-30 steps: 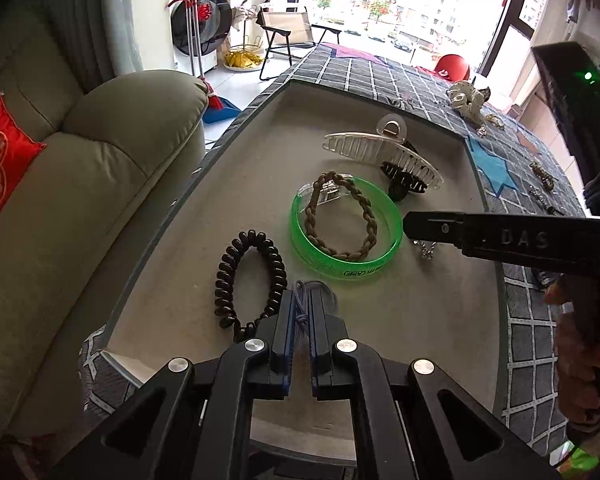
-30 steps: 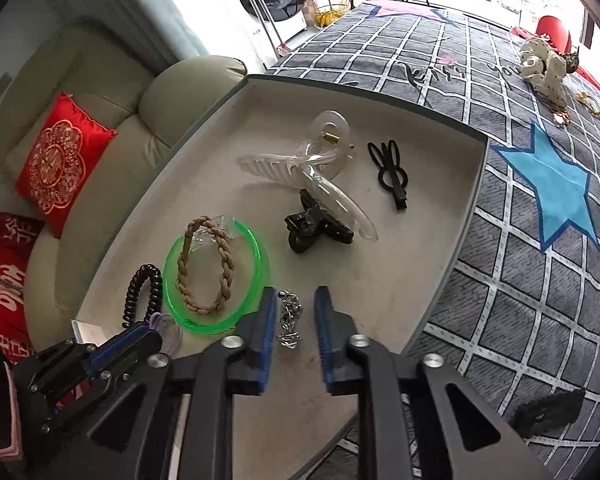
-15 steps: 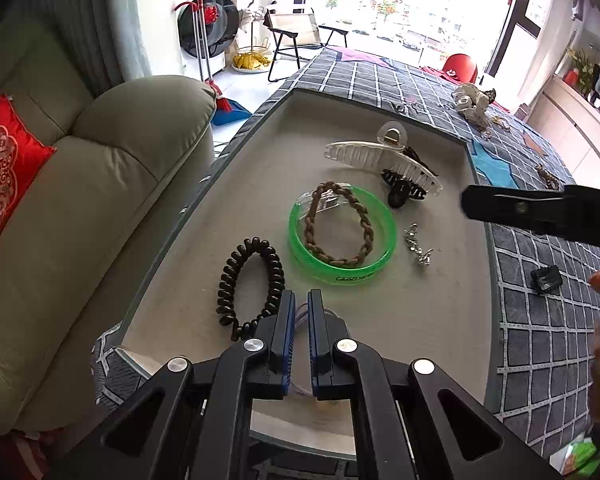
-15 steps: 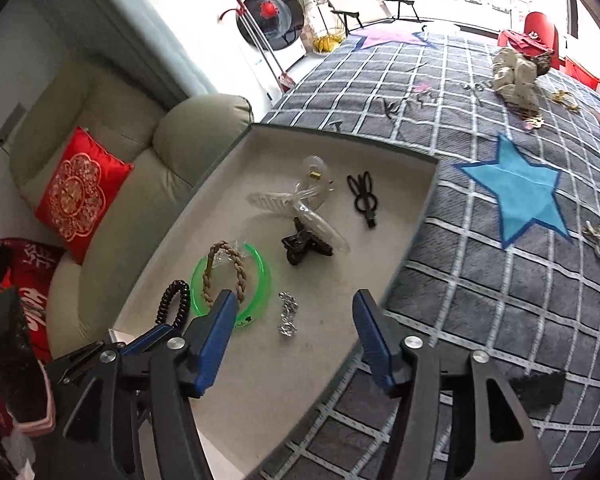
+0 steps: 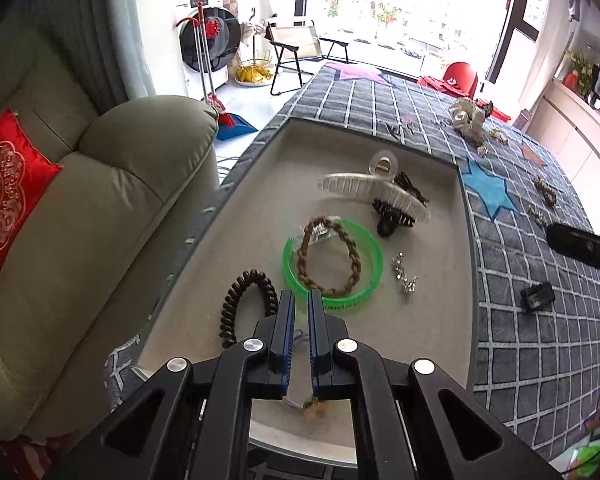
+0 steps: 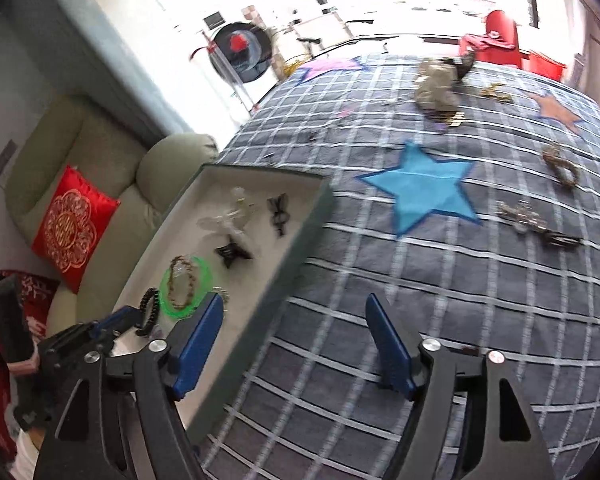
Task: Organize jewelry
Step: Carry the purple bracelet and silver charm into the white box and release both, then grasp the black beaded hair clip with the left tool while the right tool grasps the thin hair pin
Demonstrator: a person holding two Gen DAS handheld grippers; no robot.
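A beige tray (image 5: 260, 184) (image 6: 220, 184) on the checked cloth holds a green bangle (image 5: 332, 260), a braided brown band (image 5: 328, 256), a black coil tie (image 5: 244, 304), a clear claw clip (image 5: 372, 192), black clips (image 5: 392, 220) and a silver chain piece (image 5: 404, 274). My left gripper (image 5: 300, 312) is over the tray's near end, jaws nearly closed on a thin purple cord (image 5: 298, 338). My right gripper (image 6: 296, 340) is wide open and empty, raised over the cloth right of the tray. Loose pieces lie on the cloth: a brown braided band (image 6: 560, 166) and silver clips (image 6: 528, 220).
A beige sofa (image 5: 80, 220) with a red cushion (image 5: 4, 196) stands left of the table. A pale ornament pile (image 5: 470, 120) sits at the far side of the cloth. A small black object (image 5: 538, 296) lies on the cloth right of the tray.
My right gripper opened, left the silver chain piece in the tray, and lifted back to the right over the cloth. My left gripper rose slightly, still pinching the cord.
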